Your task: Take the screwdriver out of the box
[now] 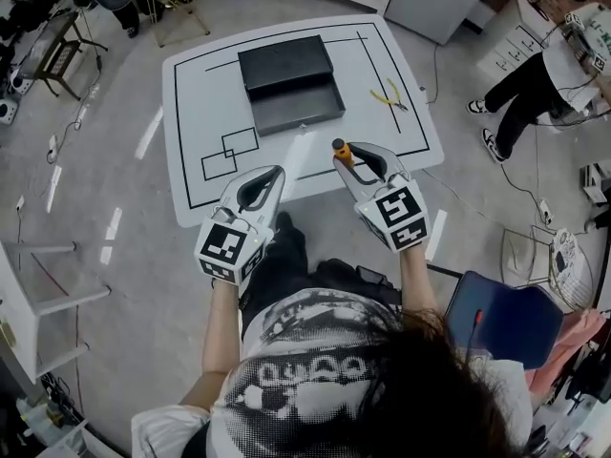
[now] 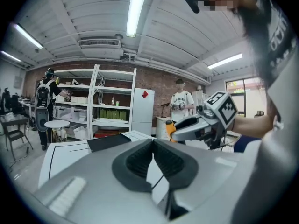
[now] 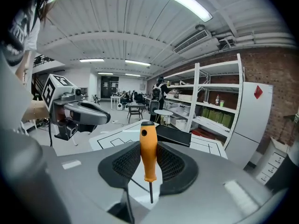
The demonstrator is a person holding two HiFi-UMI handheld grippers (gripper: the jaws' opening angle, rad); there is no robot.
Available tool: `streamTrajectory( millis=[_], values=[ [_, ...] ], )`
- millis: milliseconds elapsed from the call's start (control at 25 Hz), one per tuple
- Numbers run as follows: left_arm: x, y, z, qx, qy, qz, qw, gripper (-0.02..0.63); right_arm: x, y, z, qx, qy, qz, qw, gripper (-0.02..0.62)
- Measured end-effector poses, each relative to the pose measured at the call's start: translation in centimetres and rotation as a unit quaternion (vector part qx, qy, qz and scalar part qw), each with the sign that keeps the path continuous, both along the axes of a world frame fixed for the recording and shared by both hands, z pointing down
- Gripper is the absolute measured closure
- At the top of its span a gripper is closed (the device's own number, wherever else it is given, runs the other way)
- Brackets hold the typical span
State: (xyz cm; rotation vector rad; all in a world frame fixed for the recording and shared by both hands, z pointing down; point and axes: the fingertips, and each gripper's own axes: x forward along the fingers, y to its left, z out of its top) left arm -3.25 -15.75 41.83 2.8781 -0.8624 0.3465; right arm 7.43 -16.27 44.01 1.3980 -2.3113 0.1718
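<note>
The screwdriver [image 3: 148,148] is already clear of the box [image 1: 290,82]. It stands upright at the lower middle of the right gripper view, its orange handle clamped between the ribbed pads of the right gripper [image 1: 357,156] and its thin shaft pointing down. It looks light and stiff, and the smooth plastic handle could twist in the grip, so the thick middle of the handle seems the best place to hold it, as it is held here. The left gripper [image 2: 153,146] has its jaws together with nothing between them. In the head view the black box lies open near the top centre of a white table [image 1: 191,113] marked with black lines, with yellow pliers [image 1: 389,96] to its right. Around it are grey floor, white shelves [image 3: 205,106] against brick, and a person [image 1: 535,74] at upper right.
</note>
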Motion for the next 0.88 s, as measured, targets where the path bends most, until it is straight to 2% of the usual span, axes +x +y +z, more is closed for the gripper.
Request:
streamTrajectory(
  millis=[480, 880],
  values=[
    [2.1, 11.0, 0.0, 0.005, -0.013, -0.022, 0.9997, 0.606, 1.6, 10.7, 0.2, 0.003, -0.027, -0.018, 0.999, 0.477],
    [1.6, 14.7, -1.0, 0.012, -0.023, -0.023, 0.9994, 0.606, 0.4, 14.4, 0.1, 0.002, -0.038, -0.031, 0.999, 0.477]
  ],
)
